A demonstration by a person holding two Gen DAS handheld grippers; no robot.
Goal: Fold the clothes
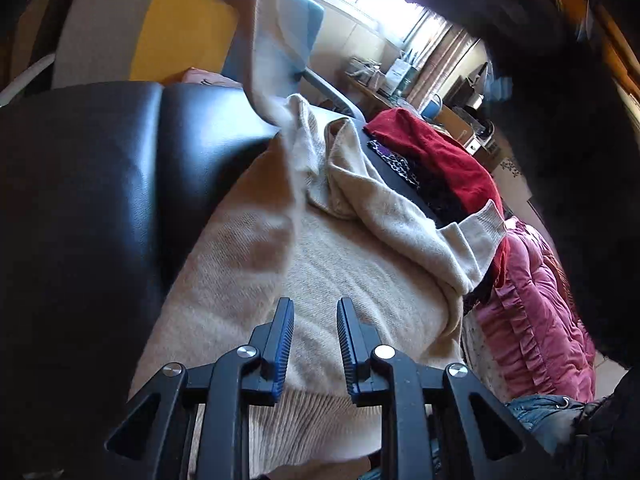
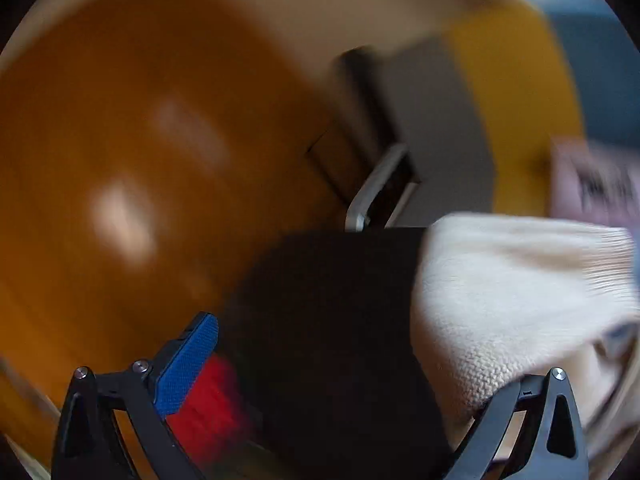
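A cream knit sweater (image 1: 320,264) lies spread on a black padded surface (image 1: 100,184), one sleeve bunched at its right with the ribbed cuff (image 1: 486,232) hanging over the edge. My left gripper (image 1: 314,312) hovers just above the sweater's lower part, jaws a little apart, nothing between them. In the blurred right wrist view my right gripper (image 2: 352,344) is wide open; its left blue pad (image 2: 188,364) shows, the right finger is hidden behind cream knit (image 2: 500,300) draped over it. A dark cloth (image 2: 332,340) lies between the fingers.
A red garment (image 1: 440,156), a leopard-print piece (image 1: 396,164) and a pink quilted jacket (image 1: 536,320) are piled at the right. Denim (image 1: 548,412) shows at lower right. A blue chair (image 1: 300,28), a cluttered desk (image 1: 384,80) and a yellow panel (image 1: 180,28) stand behind.
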